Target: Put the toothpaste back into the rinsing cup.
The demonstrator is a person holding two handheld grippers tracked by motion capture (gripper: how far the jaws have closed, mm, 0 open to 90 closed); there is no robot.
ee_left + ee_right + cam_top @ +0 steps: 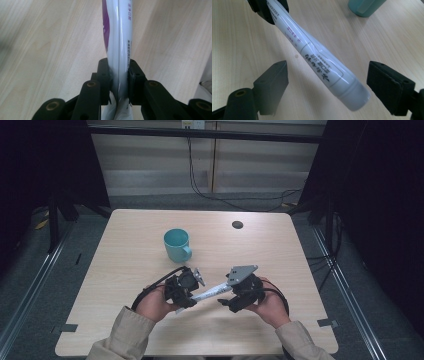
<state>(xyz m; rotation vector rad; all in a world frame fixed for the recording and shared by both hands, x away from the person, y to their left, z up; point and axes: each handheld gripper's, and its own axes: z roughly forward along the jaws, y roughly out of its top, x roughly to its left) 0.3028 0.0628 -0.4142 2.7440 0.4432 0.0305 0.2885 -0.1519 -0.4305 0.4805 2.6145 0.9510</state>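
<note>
Left gripper: pinches the flat end of the white plastic tube, keeping it off the table.
Right gripper: jaws wide apart, tube's cap end between them, untouched.
Teal mug: waits farther back.

Tube print (black and purple) too blurred.

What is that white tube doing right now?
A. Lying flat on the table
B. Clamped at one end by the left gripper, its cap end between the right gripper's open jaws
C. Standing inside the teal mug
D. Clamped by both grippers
B: the left gripper pinches the flat end of the white tube, while the right gripper stands wide around the cap end.
</note>
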